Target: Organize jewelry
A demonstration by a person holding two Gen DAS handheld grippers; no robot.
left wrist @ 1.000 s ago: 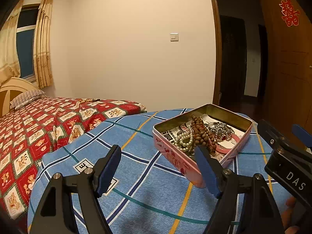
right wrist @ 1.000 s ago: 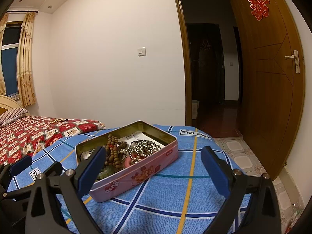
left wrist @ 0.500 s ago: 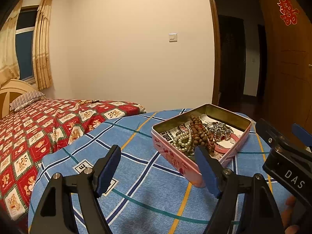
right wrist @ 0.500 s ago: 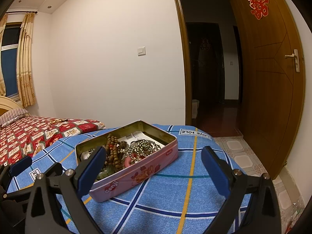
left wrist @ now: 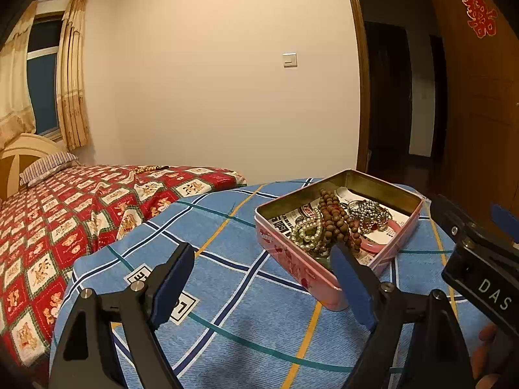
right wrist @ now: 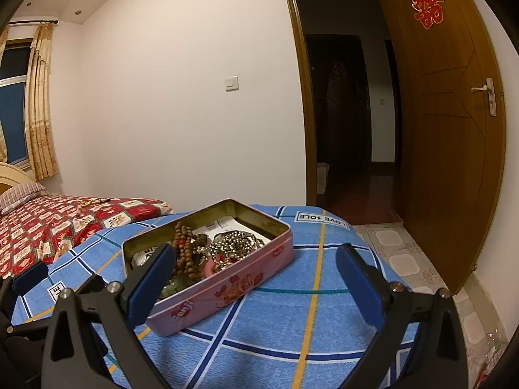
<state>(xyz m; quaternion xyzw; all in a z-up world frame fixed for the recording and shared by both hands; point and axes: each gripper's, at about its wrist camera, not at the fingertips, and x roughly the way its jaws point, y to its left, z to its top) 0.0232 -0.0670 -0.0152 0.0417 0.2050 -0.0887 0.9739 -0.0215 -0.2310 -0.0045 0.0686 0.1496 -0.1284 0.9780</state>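
To your left lies the bed (left wrist: 65,214) in its red patterned cover. Ahead, the blue checked cloth (left wrist: 246,308) carries the pink tin (right wrist: 227,285) of jewelry (left wrist: 334,223). Your left tongs (left wrist: 262,278) have just been widening, empty; your right tongs (right wrist: 256,278) stand wide, empty. The wooden door (right wrist: 454,129) stands open at right.

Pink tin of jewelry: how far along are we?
Done: brown bead strand, pearl strand, silver chain and pink bangle lie in the open pink metal tin. In hand: nothing; left gripper just widened, right gripper open. Left: another bead strand on the red bedspread.
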